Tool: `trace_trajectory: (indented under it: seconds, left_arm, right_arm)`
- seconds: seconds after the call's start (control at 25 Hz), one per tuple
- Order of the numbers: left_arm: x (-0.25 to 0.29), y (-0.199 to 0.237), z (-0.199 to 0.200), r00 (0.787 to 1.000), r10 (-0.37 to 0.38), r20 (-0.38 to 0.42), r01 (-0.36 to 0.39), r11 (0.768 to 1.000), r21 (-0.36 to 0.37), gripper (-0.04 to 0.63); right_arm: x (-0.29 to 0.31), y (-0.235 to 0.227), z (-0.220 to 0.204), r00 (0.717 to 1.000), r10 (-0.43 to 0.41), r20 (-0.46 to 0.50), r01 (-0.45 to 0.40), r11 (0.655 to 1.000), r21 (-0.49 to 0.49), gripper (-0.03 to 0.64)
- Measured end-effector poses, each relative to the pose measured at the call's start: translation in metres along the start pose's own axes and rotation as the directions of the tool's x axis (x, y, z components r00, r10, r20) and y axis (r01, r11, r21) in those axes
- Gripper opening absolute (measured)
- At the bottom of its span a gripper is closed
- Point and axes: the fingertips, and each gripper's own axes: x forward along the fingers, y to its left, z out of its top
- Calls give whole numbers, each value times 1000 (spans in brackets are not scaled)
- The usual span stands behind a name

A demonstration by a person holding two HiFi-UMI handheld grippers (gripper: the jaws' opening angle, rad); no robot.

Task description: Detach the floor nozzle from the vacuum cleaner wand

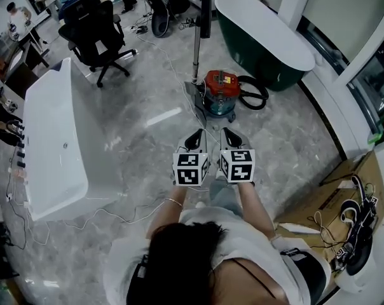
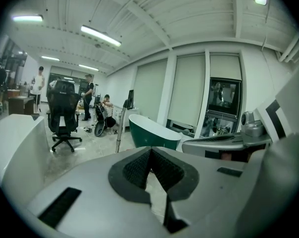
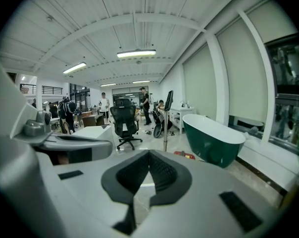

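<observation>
Floor nozzle (image 1: 194, 96), apparently at the upright wand's (image 1: 196, 46) foot by the red canister (image 1: 220, 93), stands far off; left gripper (image 1: 195, 139) and right gripper (image 1: 230, 138), closed and empty, ride side by side, likely for the approach.

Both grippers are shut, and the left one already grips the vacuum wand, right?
Not quite. Both are shut, but the left gripper holds nothing: the head view shows the wand standing apart, ahead of it by the red canister.
</observation>
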Motion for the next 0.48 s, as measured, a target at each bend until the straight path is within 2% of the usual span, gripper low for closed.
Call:
trace_trajectory:
  seconds: [0.32, 0.48]
  left_arm:
    - [21, 17, 4, 999, 49, -5, -49, 999, -24, -6]
    - [38, 16, 8, 999, 50, -16, -51, 999, -17, -6]
  right_arm:
    - [29, -12, 2, 999, 34, -24, -35, 999, -7, 15]
    - [44, -19, 7, 998, 53, -31, -53, 998, -15, 15]
